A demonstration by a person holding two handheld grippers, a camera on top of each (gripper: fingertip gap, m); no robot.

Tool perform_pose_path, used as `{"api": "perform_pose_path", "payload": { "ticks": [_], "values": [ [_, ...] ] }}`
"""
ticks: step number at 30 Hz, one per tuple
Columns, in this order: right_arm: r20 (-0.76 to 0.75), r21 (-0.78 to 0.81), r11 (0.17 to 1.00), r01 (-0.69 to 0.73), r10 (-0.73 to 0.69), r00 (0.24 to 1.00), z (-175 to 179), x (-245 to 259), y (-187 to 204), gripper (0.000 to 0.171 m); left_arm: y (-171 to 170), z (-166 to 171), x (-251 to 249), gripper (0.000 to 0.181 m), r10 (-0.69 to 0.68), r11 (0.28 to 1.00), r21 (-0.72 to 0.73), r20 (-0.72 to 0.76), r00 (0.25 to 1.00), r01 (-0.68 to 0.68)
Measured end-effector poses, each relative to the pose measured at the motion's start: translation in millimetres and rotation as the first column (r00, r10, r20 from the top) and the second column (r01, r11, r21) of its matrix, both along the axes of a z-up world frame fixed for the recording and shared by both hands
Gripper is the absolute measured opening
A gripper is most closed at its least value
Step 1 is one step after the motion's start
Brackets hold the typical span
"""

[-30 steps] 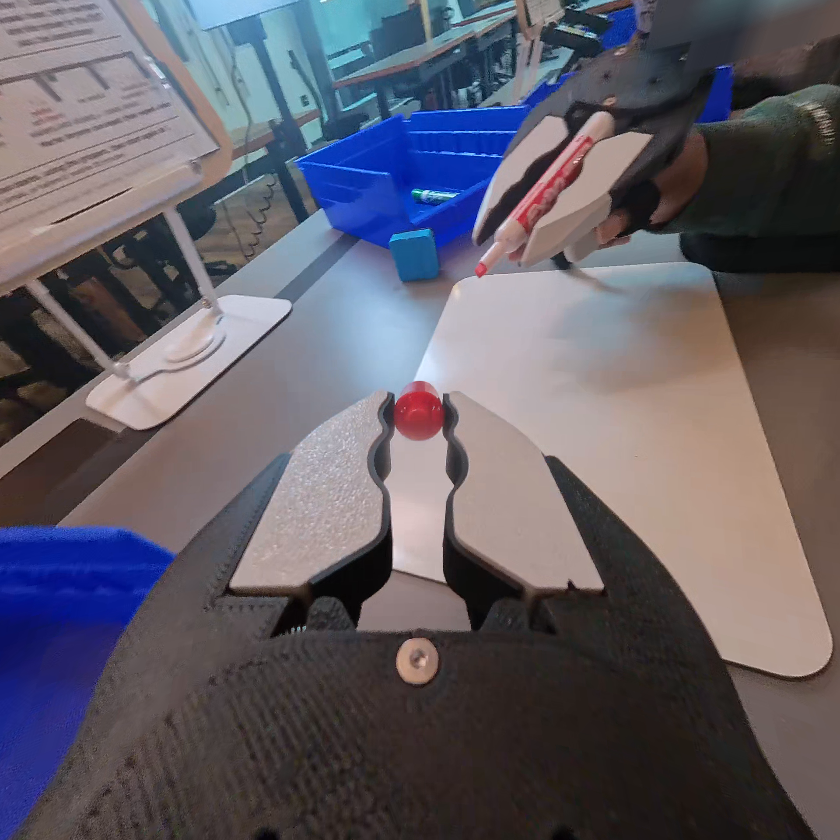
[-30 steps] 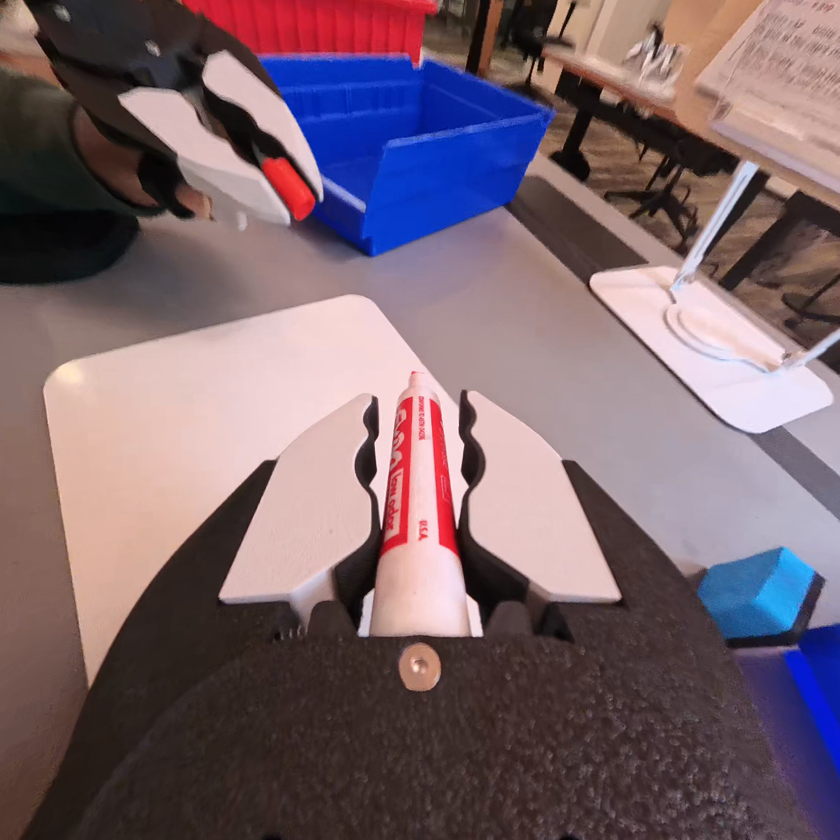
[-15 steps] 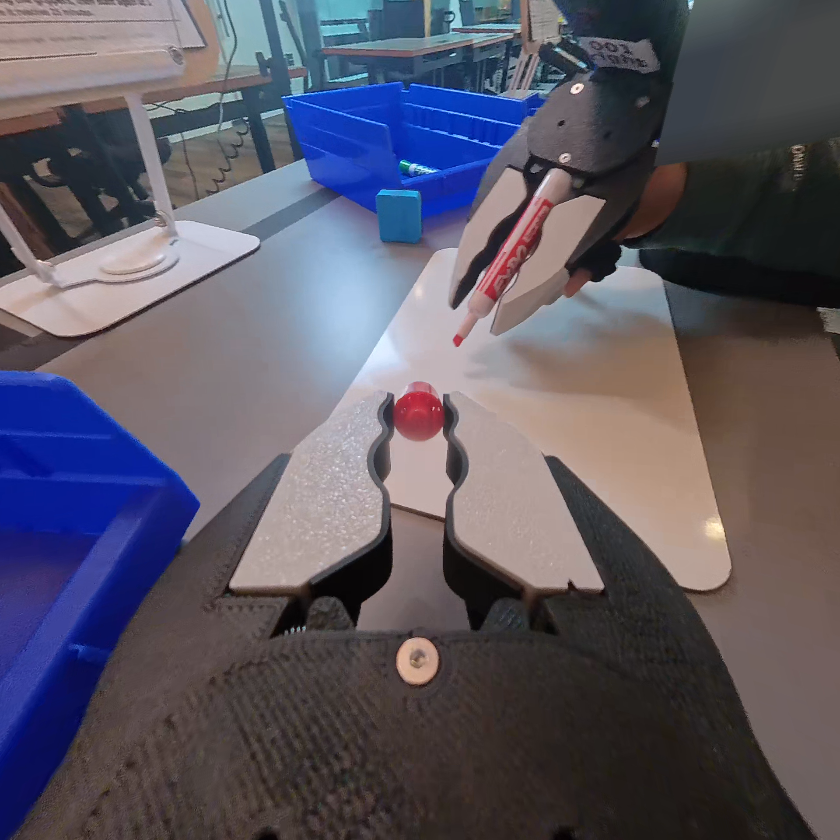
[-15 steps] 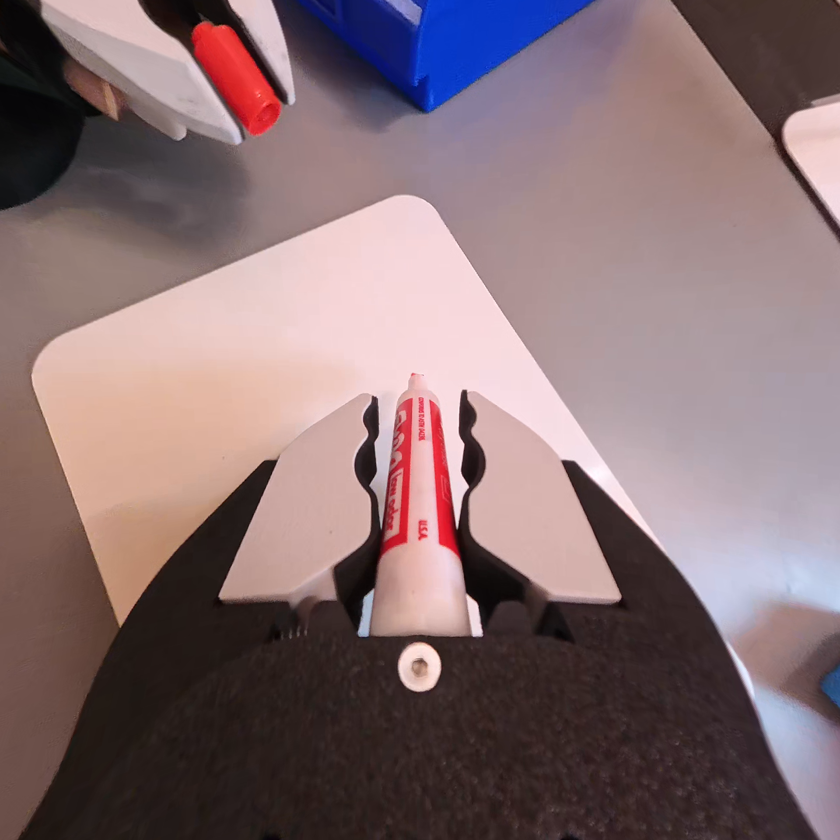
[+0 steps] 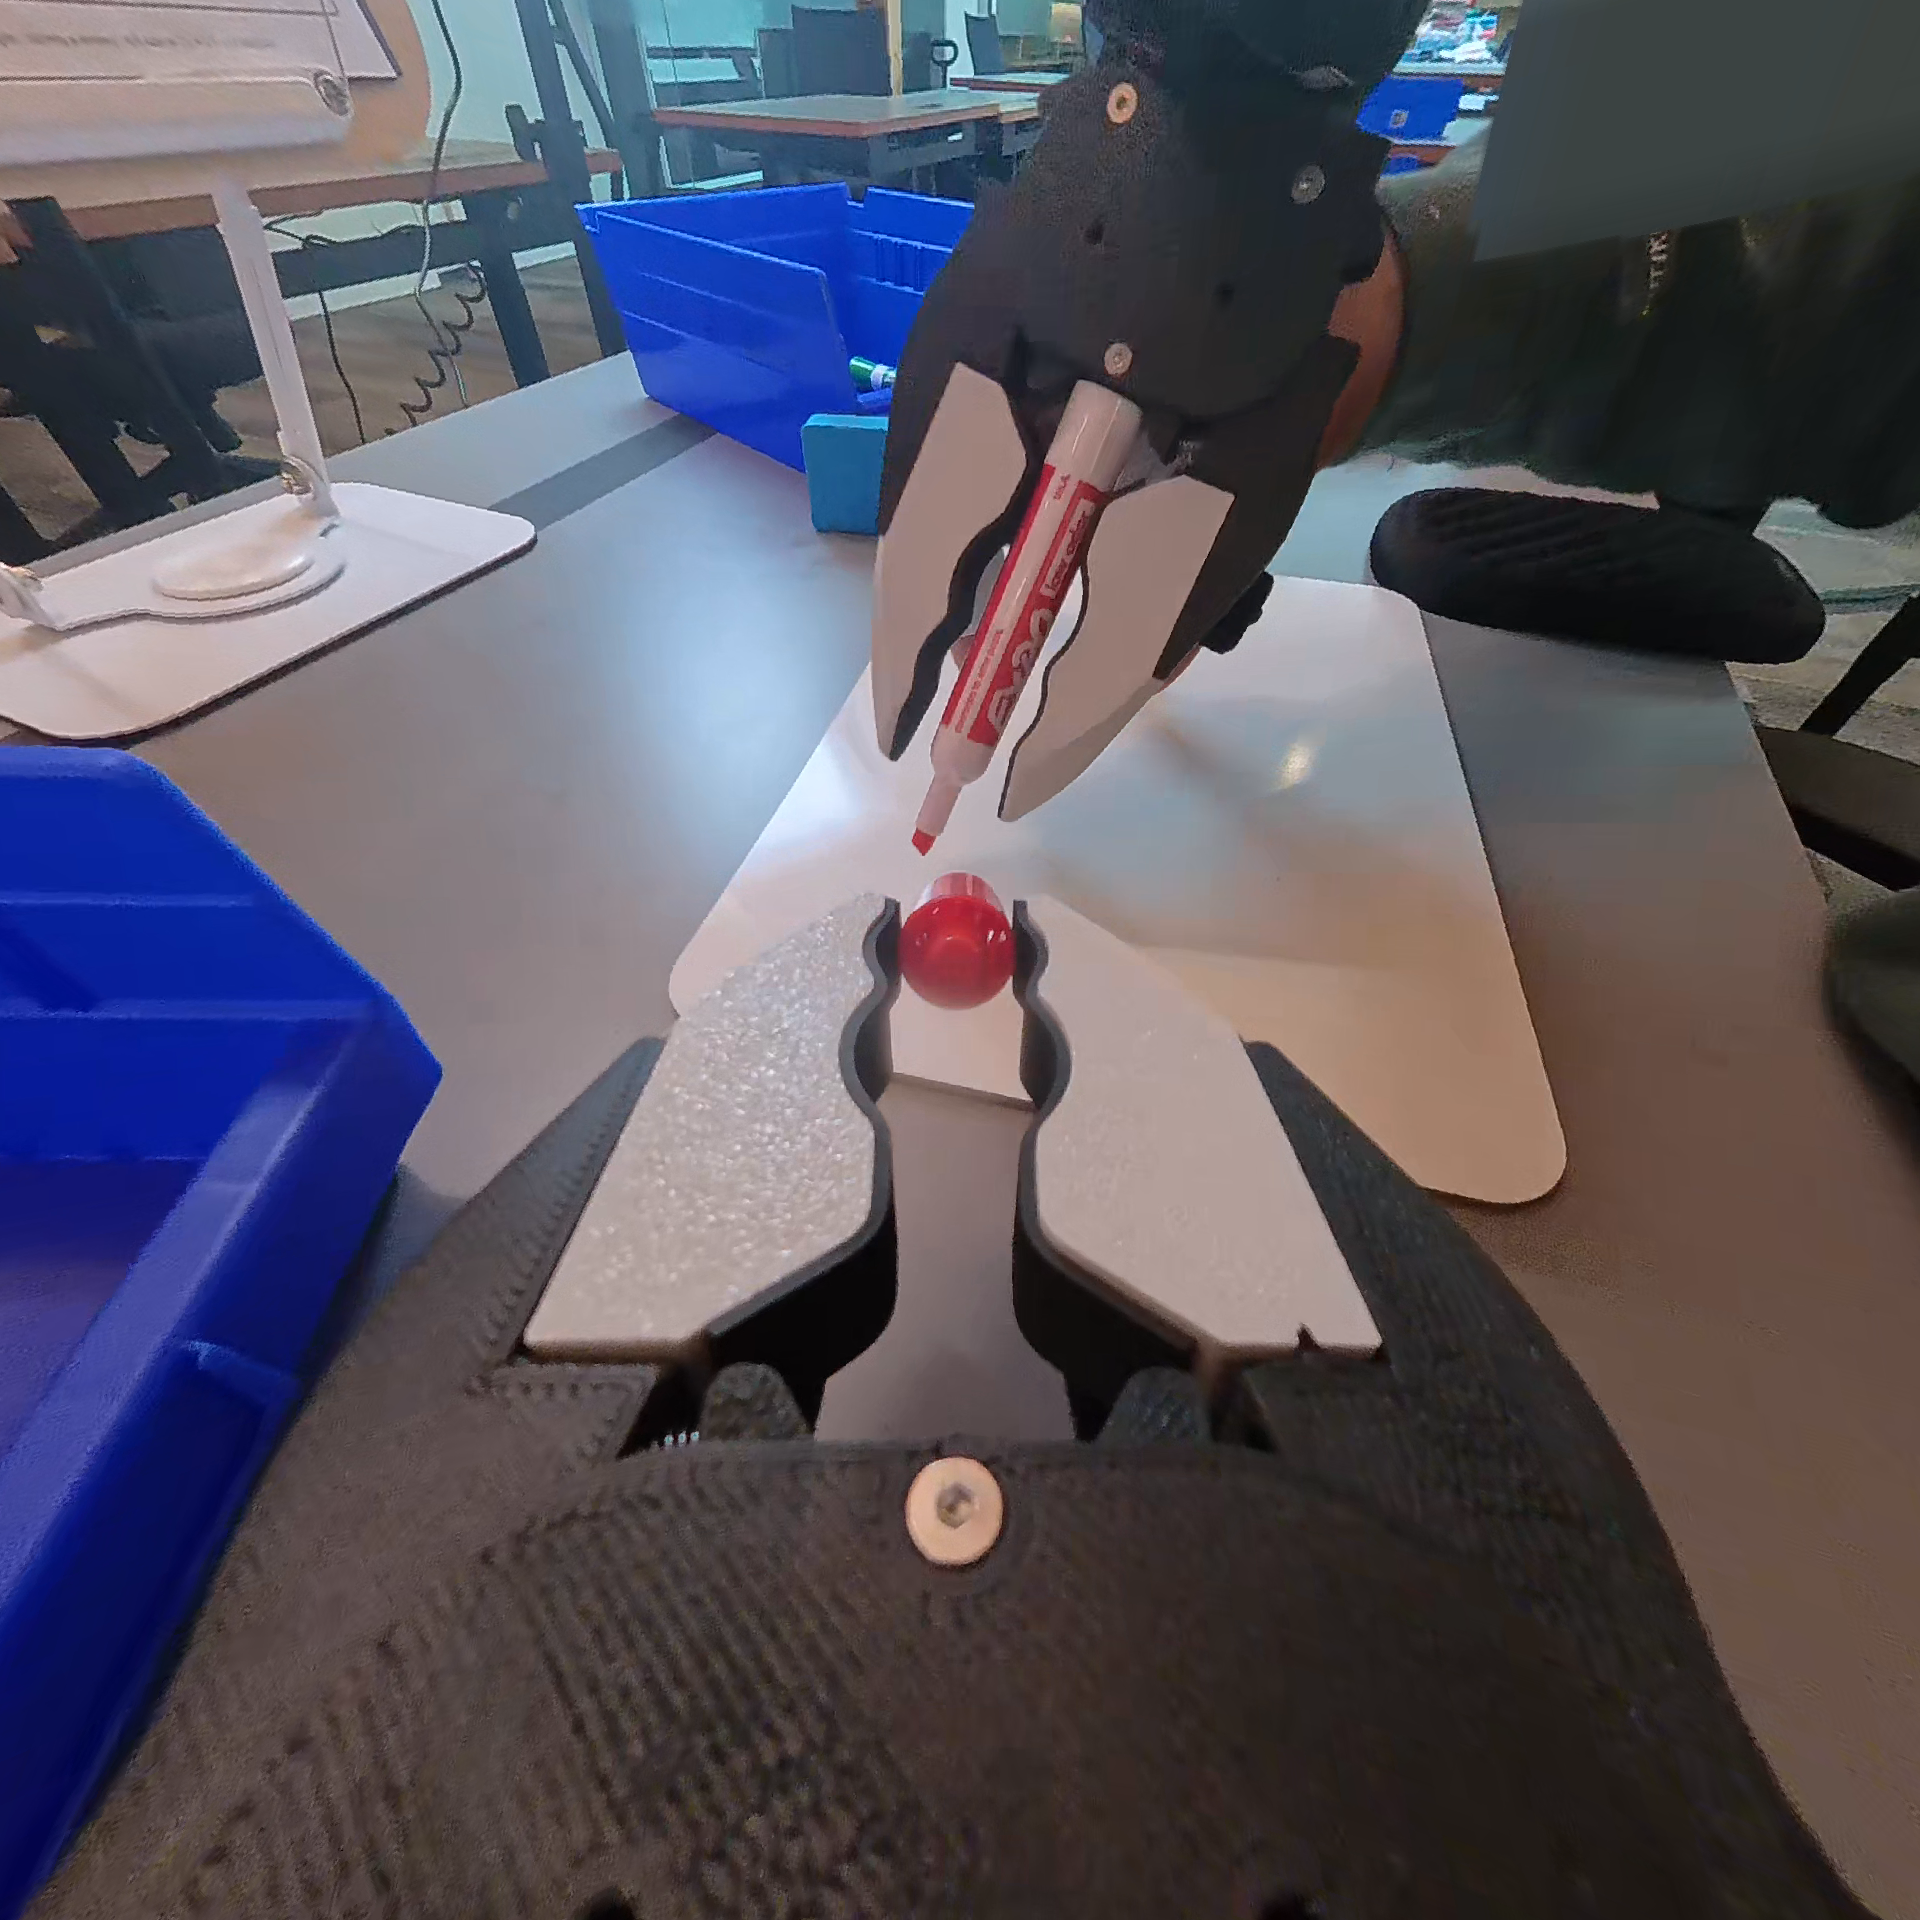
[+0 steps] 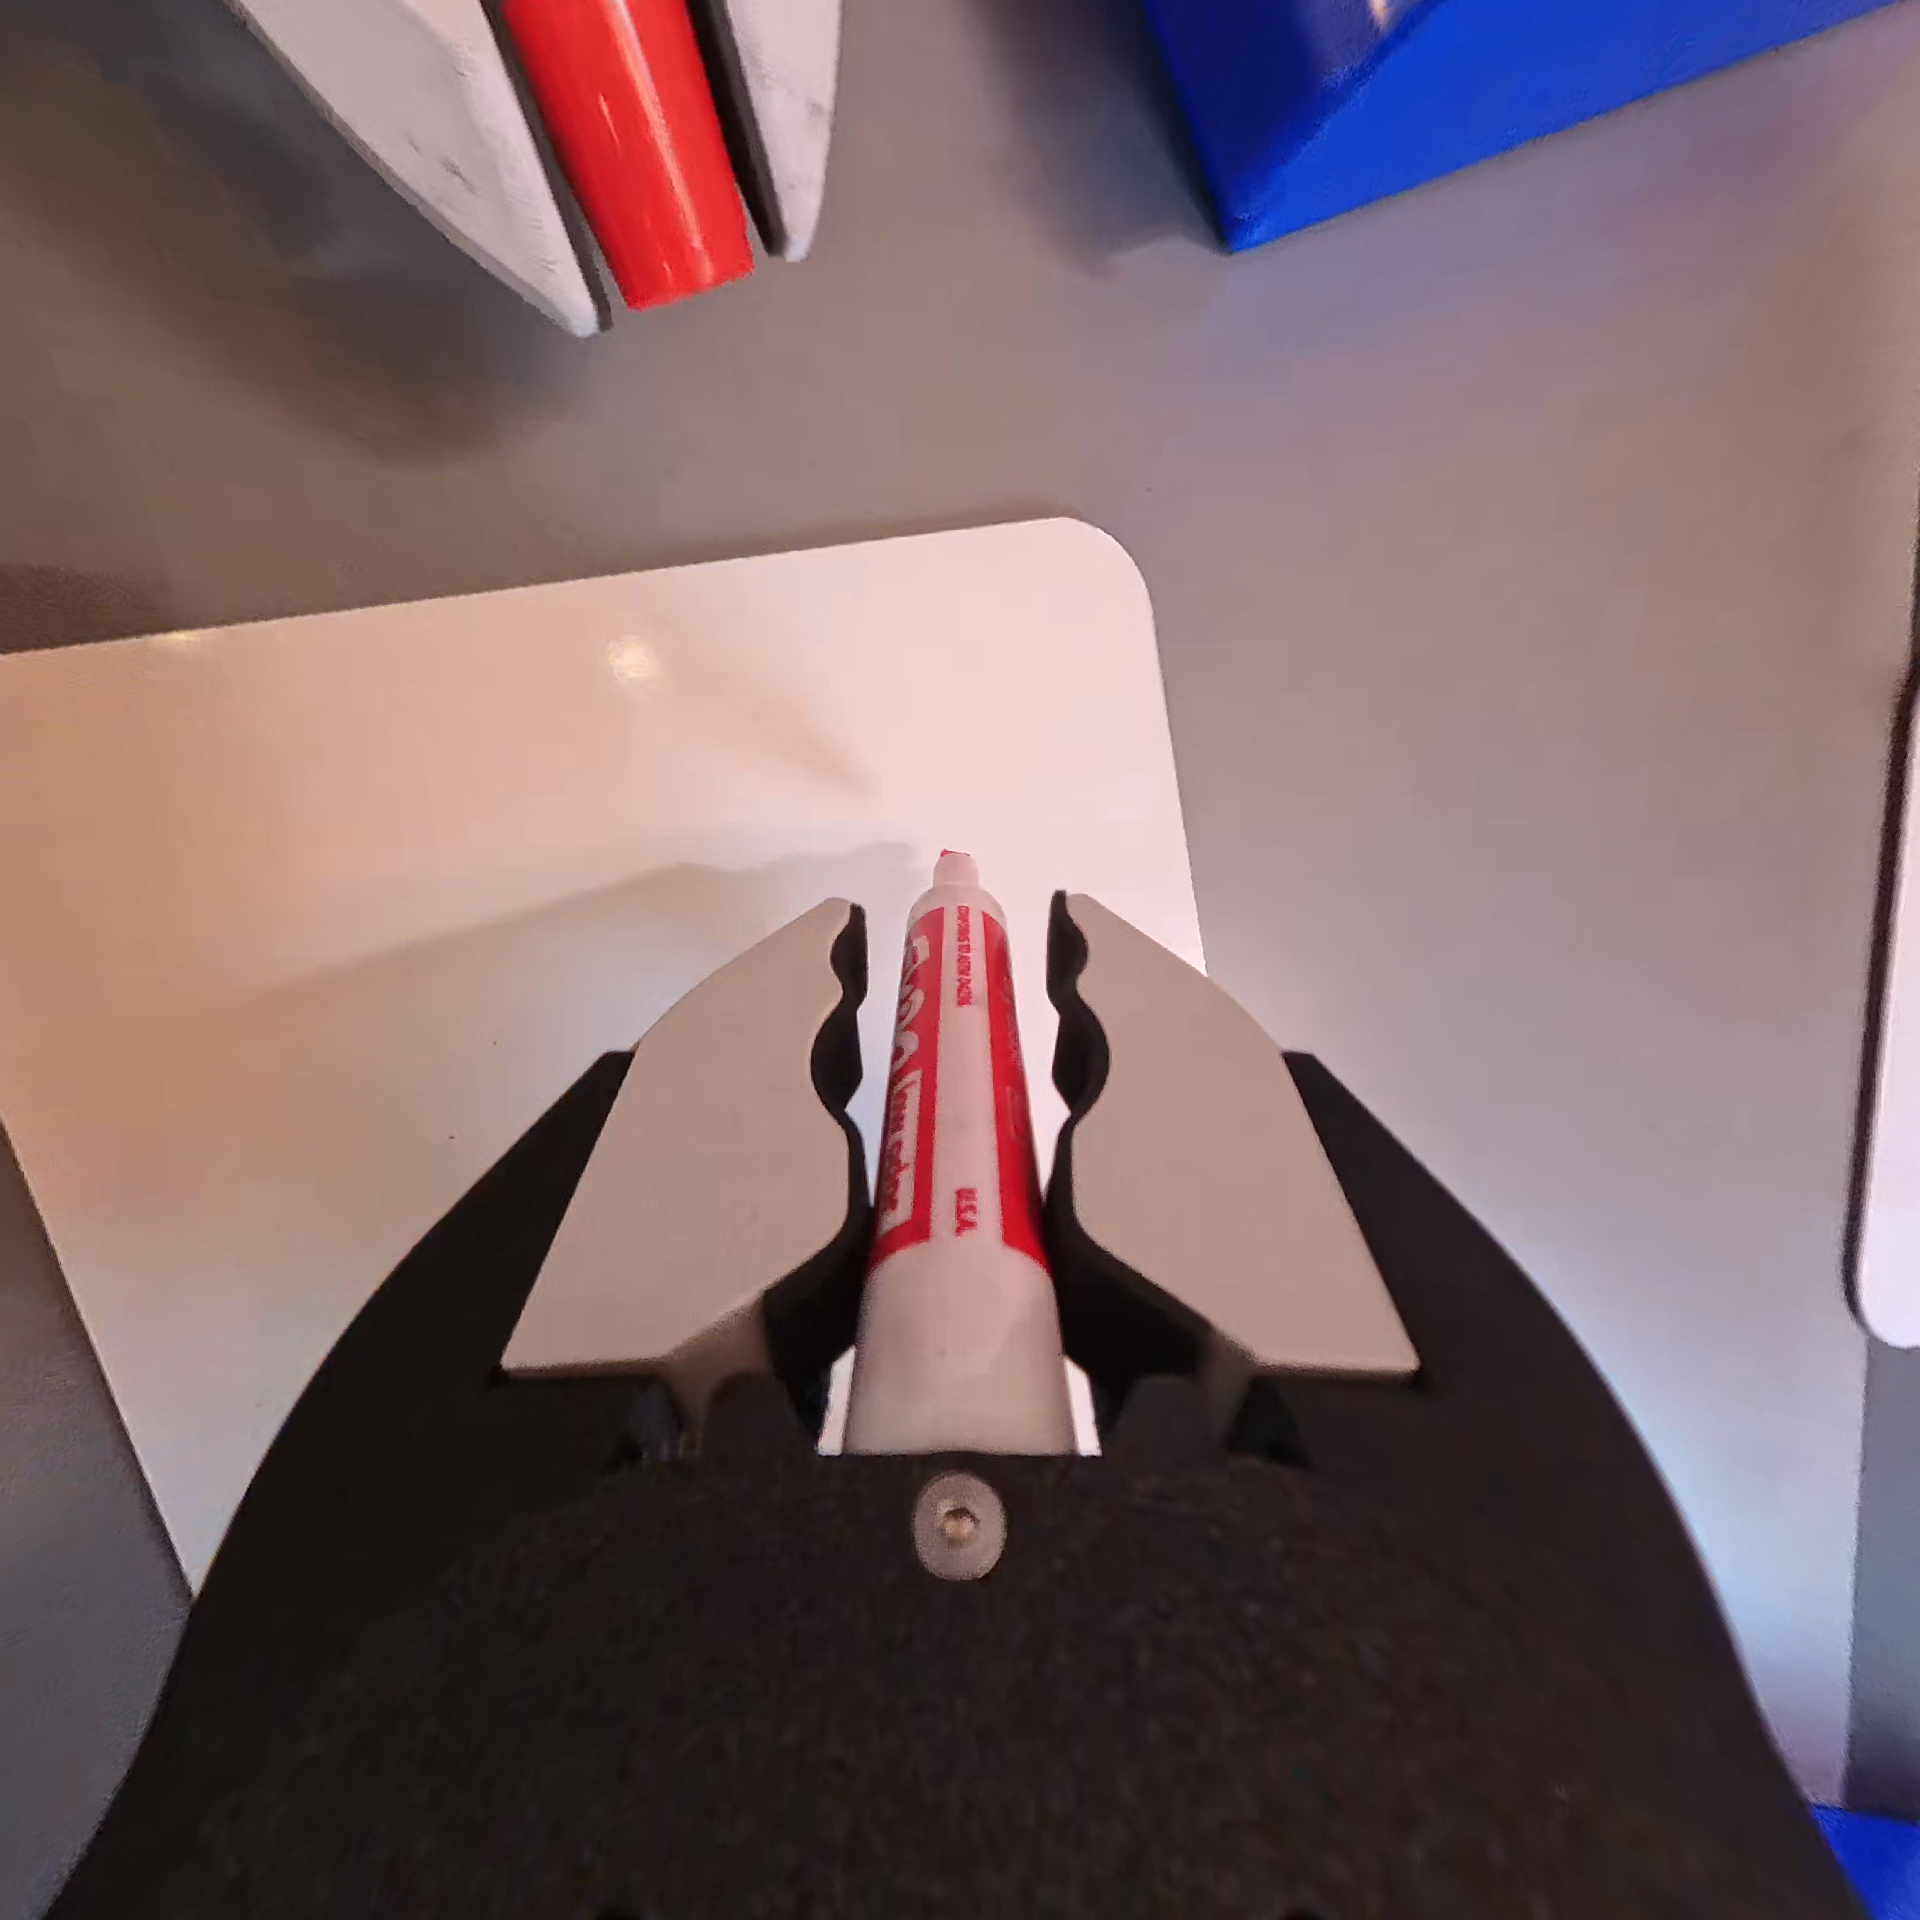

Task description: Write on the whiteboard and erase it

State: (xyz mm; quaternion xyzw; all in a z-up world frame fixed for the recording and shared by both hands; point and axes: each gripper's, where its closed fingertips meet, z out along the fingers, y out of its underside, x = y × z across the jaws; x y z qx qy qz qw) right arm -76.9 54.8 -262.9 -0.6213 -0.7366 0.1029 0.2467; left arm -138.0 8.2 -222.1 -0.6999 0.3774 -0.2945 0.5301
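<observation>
Over the whiteboard [image 6: 520, 831], centre frame, my right tongs [image 6: 956, 914] pinching the marker [image 6: 961, 1122] have dropped close, nib nearly touching; left tongs [image 5: 956, 914] pinch the cap [image 5: 954, 951]. Writing next.

There were two claws [image 5: 951, 914] [image 6: 956, 904], one uncapped red marker [image 5: 1023, 597], one red cap [image 5: 956, 951], one whiteboard [image 5: 1299, 914], two blue bins [image 5: 727, 301] [image 5: 156, 1091], one blue eraser [image 5: 842, 473], and one white stand [image 5: 260, 582].

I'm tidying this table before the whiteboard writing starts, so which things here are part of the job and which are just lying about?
Part of the job:
- whiteboard, still blank
- red marker, uncapped, in the right gripper
- red cap, in the left gripper
- blue eraser, for wiping later

Just lying about:
- two blue bins
- green marker in the far bin
- white sign stand
</observation>
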Motion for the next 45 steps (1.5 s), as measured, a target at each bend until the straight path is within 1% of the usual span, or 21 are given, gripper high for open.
{"api": "perform_pose_path", "payload": {
  "ticks": [6, 11, 14, 17, 21, 23, 25, 29, 32, 35, 38, 41, 43, 45],
  "values": [
    [0.103, 0.021, 0.998, -0.059, 0.057, 0.993, -8.9, -8.7, 2.2, 0.034, -0.5, -1.1, 0.5, 0.020, -0.011, 0.999, -0.034, 0.021, 1.000, 0.012],
    [0.128, 0.014, 0.995, -0.095, 0.092, 0.987, -11.9, -18.5, 1.4, 0.034, 3.9, 2.2, -4.7, 0.020, 0.008, 0.994, -0.110, 0.116, 0.993, 0.005],
    [0.146, -0.015, 0.990, -0.140, 0.141, 0.979, -12.7, -24.0, -12.7, 0.034, 12.5, 5.7, -13.9, 0.020, 0.068, 0.993, -0.106, 0.141, 0.988, -0.053],
    [0.169, -0.059, 0.980, -0.189, 0.197, 0.966, -13.0, -20.6, -35.4, 0.034, 13.1, 6.9, -14.8, 0.020, 0.077, 0.994, -0.087, 0.133, 0.988, -0.066],
    [0.208, -0.124, 0.967, -0.223, 0.245, 0.947, -13.0, 2.2, -66.4, 0.034, 11.4, 5.2, -12.6, 0.020, 0.068, 0.995, -0.075, 0.111, 0.991, -0.060],
    [0.234, -0.133, 0.968, -0.214, 0.240, 0.942, -12.9, 18.2, -73.1, 0.034, 11.2, 4.7, -12.1, 0.020, 0.067, 0.995, -0.076, 0.109, 0.992, -0.059],
    [0.266, -0.119, 0.976, -0.182, 0.208, 0.941, -12.6, 34.1, -67.6, 0.034, 11.0, 3.5, -11.3, 0.020, 0.064, 0.995, -0.080, 0.104, 0.992, -0.055],
    [0.312, -0.081, 0.991, -0.106, 0.126, 0.942, -12.2, 52.1, -35.6, 0.034, 10.0, 1.2, -9.1, 0.020, 0.054, 0.995, -0.087, 0.096, 0.994, -0.046],
    [0.317, -0.048, 0.996, -0.075, 0.086, 0.945, -12.3, 47.6, -7.3, 0.034, 8.0, -0.5, -6.8, 0.020, 0.041, 0.995, -0.092, 0.089, 0.995, -0.033],
    [0.293, -0.029, 0.996, -0.079, 0.084, 0.952, -12.6, 29.2, 11.2, 0.034, 6.8, -2.3, -5.5, 0.020, 0.033, 0.995, -0.096, 0.081, 0.996, -0.025],
    [0.258, -0.026, 0.993, -0.111, 0.114, 0.959, -13.0, 3.7, 15.0, 0.034, 6.0, -3.5, -4.9, 0.020, 0.026, 0.995, -0.102, 0.078, 0.997, -0.017],
    [0.221, -0.049, 0.988, -0.150, 0.157, 0.963, -12.9, -14.3, 5.1, 0.034, 3.8, -6.7, -2.6, 0.020, 0.009, 0.992, -0.130, 0.081, 0.997, 0.002],
    [0.185, -0.050, 0.988, -0.147, 0.154, 0.970, -7.2, -14.4, 3.4, 0.034, 3.2, -7.9, -2.0, 0.020, 0.004, 0.991, -0.131, 0.076, 0.997, 0.006],
    [0.142, -0.075, 0.992, -0.103, 0.113, 0.983, 2.0, -4.6, 6.3, 0.034, 3.3, -7.7, -2.3, 0.020, 0.005, 0.991, -0.130, 0.077, 0.997, 0.005]
  ]
}}
